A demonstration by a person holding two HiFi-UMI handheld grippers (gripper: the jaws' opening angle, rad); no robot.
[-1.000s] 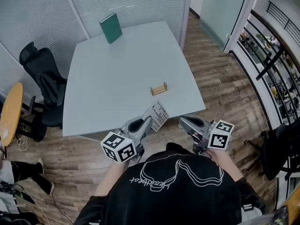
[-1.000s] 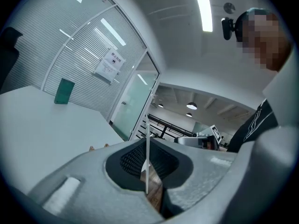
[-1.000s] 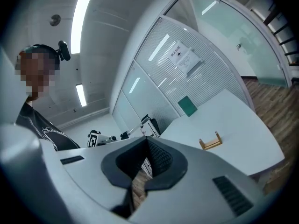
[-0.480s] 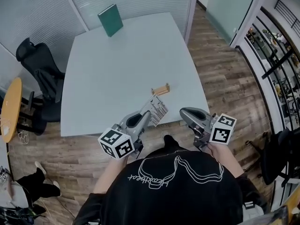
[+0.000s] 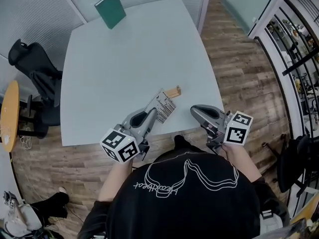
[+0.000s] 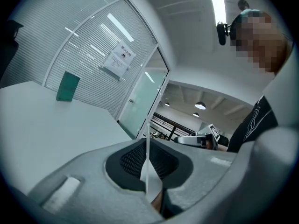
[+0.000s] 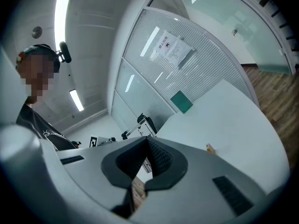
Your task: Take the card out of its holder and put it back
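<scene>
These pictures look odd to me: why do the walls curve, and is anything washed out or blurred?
Head view: the wide lens bows the edges of the table; lighting even, sharp. Left gripper view: fisheye curve, dark corners, ceiling light blown white, a mosaic patch hiding a face. Right gripper view: same curve and dark corners, ceiling light glaring.

holder (image 5: 173, 91) on table (image 5: 124, 59) near edge | card (image 5: 163, 105) just before holder | book (image 5: 110, 10) at far corner | chair (image 5: 37, 78) left of table
</scene>
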